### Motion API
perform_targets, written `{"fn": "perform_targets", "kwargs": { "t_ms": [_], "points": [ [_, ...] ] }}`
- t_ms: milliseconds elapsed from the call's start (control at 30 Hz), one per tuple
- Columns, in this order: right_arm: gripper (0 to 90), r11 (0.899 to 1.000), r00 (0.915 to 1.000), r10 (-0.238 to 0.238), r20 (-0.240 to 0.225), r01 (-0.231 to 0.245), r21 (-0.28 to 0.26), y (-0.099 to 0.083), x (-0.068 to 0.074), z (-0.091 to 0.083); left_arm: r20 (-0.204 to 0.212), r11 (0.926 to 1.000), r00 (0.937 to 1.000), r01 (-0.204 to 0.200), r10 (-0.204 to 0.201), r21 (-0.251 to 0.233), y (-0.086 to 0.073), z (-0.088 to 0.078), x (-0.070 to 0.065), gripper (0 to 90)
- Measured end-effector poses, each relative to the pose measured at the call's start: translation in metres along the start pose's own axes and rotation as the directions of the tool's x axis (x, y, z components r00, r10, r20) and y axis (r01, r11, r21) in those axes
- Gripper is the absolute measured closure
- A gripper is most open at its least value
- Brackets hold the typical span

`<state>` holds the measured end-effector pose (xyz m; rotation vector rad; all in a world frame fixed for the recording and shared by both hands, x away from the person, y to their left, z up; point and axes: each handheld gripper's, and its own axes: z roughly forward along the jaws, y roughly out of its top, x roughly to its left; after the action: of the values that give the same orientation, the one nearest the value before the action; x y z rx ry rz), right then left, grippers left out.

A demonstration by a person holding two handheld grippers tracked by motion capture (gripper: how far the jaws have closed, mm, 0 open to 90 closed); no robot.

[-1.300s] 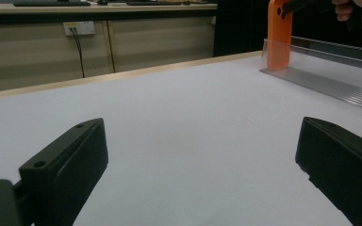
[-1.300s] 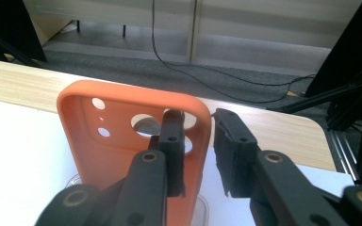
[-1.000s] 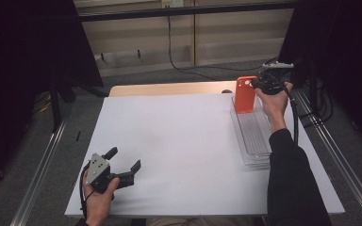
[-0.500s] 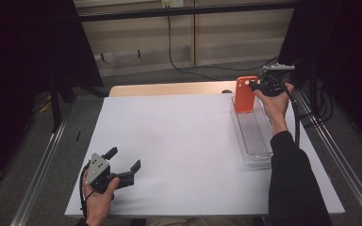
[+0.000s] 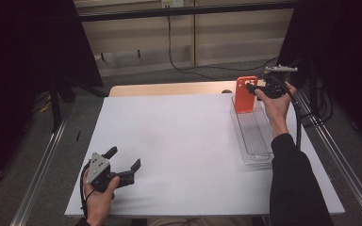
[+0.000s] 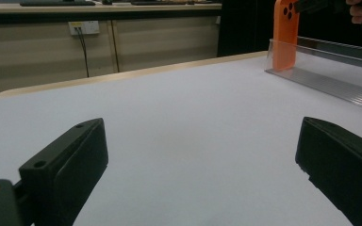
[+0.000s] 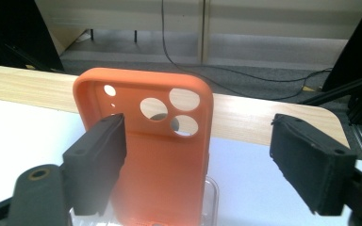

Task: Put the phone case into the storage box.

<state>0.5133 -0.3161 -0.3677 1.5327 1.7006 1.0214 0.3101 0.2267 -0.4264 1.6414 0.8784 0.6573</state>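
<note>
While the left gripper [image 5: 122, 172] just sits near the front left corner of the white surface [image 5: 179, 141], all the action is over on the far right. That's where a clear plastic tray [image 5: 254, 136] lies, long and narrow, running away from the person along the right side of the sheet. It looks ribbed inside, like it has slots, and the only thing in it is an orange phone case [image 5: 245, 94], standing upright at the far end. The rest of the tray is bare as far as I can see.

From the right gripper view the case [image 7: 160, 155] shows its inner side, camera cutouts at the top, with its bottom edge down in the tray [image 7: 212, 197].

The right gripper [image 5: 253, 88] is right at the case's upper part. Its fingers [image 7: 99, 160] have just been opening and now stand wide. One finger sits in front of the case's left edge, the other well off to the right, so the case is between them but not pinched. It seems to be standing on its own in the tray.

The left gripper's fingers [image 6: 66, 174] are spread wide too, with nothing but bare sheet between them. From there, the case [image 6: 285, 35] and tray [image 6: 330, 70] are off in the distance.
</note>
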Motion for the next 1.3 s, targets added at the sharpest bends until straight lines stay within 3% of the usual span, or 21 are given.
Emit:
{"fn": "perform_targets", "kwargs": {
  "t_ms": [167,333,733,933,1100,1300],
  "points": [
    [13.9,1.0,0.9999,-0.004,-0.011,0.004,-0.022,0.001,0.002,-0.003,-0.003,1.0,1.0,0.001,-0.001,0.0,0.0,0.0,0.0,3.0],
    [9.5,0.999,0.9993,-0.02,0.03,0.02,-0.027,0.001,0.005,-0.003,-0.003,1.0,1.0,-0.002,0.002,0.006,0.0,0.0,0.001,3.0],
    [5.7,0.998,0.9984,-0.008,0.056,0.011,-0.057,-0.007,0.007,-0.009,-0.004,1.0,1.0,-0.005,0.005,-0.009,0.0,-0.001,0.002,3.0],
    [5.3,0.995,0.9991,0.003,0.041,0.001,-0.102,-0.013,0.003,-0.011,-0.004,0.9999,1.0,0.006,-0.006,-0.016,-0.001,-0.003,0.003,3.0],
    [6.5,0.988,0.9968,-0.012,0.079,0.024,-0.15,-0.019,0.006,-0.014,-0.007,0.9999,1.0,0.0,0.0,-0.015,0.0,-0.005,0.002,3.0],
    [6.2,0.979,0.9962,-0.011,0.086,0.028,-0.202,-0.027,0.011,-0.018,-0.005,0.9998,1.0,0.0,0.0,-0.02,0.0,-0.006,0.001,3.0]
  ]
}}
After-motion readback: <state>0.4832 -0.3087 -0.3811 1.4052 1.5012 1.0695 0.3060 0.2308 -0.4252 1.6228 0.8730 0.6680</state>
